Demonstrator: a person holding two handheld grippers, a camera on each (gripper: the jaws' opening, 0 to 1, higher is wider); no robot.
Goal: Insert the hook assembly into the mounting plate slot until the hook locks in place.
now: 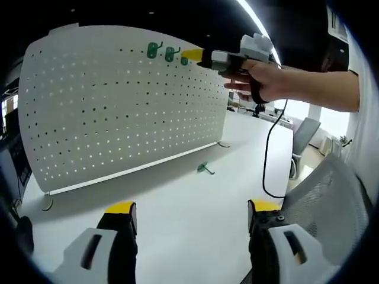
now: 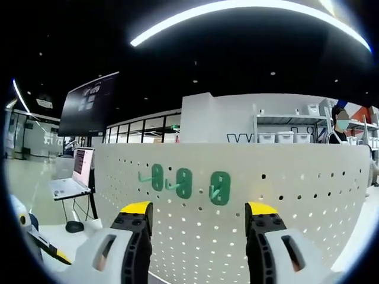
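Hovering at the pegboard [image 1: 118, 100], right gripper [image 2: 195, 216] nearest.
Third green hook [image 2: 219, 188] sits straight ahead between its open, empty jaws; left gripper [image 1: 192, 216] open too.

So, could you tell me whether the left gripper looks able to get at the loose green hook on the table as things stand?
Probably yes. The left gripper is open, and bare table lies between it and the green hook near the pegboard.

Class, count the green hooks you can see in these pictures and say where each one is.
4: three hooks hang in a row on the pegboard; one hook lies on the table.
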